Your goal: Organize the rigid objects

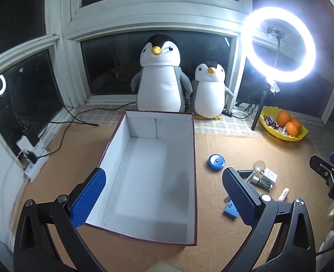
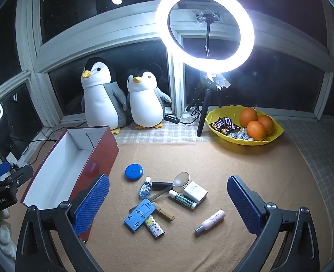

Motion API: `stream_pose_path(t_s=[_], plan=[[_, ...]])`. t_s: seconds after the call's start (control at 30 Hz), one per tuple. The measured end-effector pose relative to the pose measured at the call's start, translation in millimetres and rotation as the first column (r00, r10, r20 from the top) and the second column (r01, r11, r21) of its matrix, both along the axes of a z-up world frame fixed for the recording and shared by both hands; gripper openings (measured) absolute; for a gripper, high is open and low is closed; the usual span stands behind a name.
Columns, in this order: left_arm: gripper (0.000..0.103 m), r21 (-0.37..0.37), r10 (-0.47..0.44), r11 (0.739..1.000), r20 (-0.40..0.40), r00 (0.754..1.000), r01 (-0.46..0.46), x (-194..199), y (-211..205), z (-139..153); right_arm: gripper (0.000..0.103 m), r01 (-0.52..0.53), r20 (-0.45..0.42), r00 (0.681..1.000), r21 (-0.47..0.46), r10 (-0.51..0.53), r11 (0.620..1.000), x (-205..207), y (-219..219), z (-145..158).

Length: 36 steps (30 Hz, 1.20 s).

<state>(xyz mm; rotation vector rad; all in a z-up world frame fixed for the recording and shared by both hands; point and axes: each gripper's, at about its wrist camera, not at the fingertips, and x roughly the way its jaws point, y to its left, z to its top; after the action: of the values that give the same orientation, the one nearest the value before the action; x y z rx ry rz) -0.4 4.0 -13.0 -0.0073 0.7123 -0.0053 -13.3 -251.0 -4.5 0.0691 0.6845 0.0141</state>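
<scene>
Two Snickers bars (image 2: 223,122), yellow bowl (image 2: 278,133)

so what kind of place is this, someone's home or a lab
Most likely a home, on a bay-window ledge set up for filming: two plush penguins sit against the dark window, a fruit bowl holds oranges and sweets, and a ring light stands on a tripod.

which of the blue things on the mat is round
The blue disc, lying alone nearest the red box. The other blue item, the blue phone stand, is flat and rectangular, resting in the clutter over a patterned tube.
</scene>
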Motion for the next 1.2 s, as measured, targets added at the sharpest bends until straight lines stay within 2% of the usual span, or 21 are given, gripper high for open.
stream_pose_path(t_s=[1.2], plan=[[0.102,-0.003,0.006,1.000,-0.012,1.000,-0.006,4.0,-1.0,-1.5,0.103,0.002,-0.007,1.000,-0.008,-0.002,1.000,-3.2,2.3,-0.8]])
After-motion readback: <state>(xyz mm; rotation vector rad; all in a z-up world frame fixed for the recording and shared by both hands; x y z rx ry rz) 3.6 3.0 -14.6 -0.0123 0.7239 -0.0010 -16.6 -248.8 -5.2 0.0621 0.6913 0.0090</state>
